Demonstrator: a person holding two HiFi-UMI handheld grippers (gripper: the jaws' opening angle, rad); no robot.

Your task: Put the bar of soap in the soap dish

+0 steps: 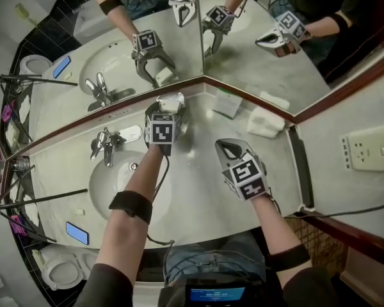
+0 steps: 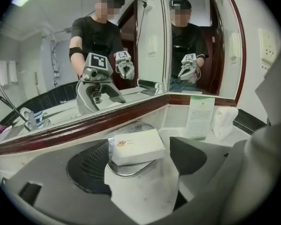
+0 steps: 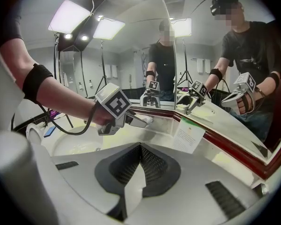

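Left gripper view is showing the left tongs (image 2: pixel 147 168) standing wide apart, their ribbed black pads pressing on nothing. Between them a white rectangular bar of soap (image 2: pixel 135 146) (boxed, with a small printed logo) is lying flat on the shiny, curved metal soap dish (image 2: pixel 126 170) on the pale tabletop (image 2: pixel 145 196). To their right, nearer the person, the right tongs (image 3: pixel 140 149) are hanging pressed together, empty.

You're standing in a bathroom: a washbasin (image 1: pixel 112 181) with a chrome tap (image 1: pixel 104 146) is sunk in the pale counter (image 1: pixel 198 203), corner mirrors (image 1: pixel 262 50) rise behind it, and a toilet (image 1: pixel 63 272) sits beside you.
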